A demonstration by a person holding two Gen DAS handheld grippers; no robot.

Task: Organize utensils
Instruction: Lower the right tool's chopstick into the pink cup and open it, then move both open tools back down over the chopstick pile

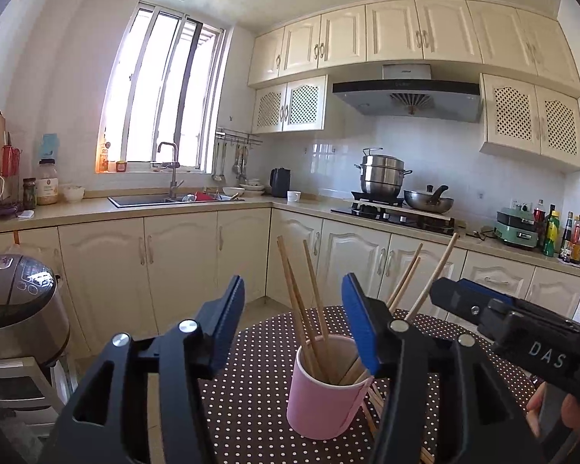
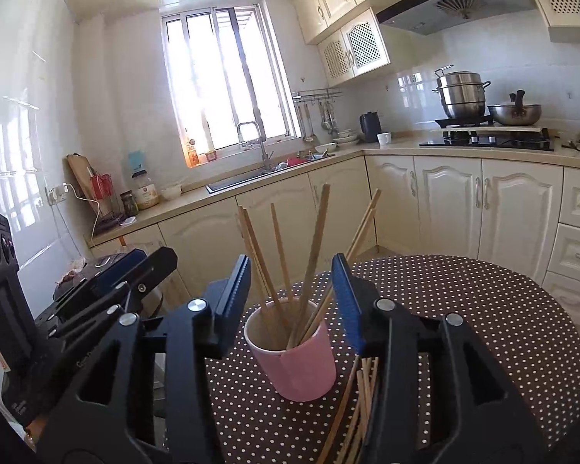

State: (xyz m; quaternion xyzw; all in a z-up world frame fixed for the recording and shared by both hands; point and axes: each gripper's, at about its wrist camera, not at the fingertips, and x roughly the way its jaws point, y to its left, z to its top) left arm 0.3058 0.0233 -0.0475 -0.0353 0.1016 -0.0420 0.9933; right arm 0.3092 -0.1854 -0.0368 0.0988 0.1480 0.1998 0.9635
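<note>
Both grippers, left and right, stand released around the pink cup of wooden chopsticks; more chopsticks lie on the polka-dot table.

Left tongs open; right tongs open; both near level.

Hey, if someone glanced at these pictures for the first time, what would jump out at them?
A pink cup bristling with upright wooden chopsticks stands on the polka-dot table, right before both open grippers. More loose chopsticks lie flat beside the cup. Behind, a bright window glows above the sink.
</note>
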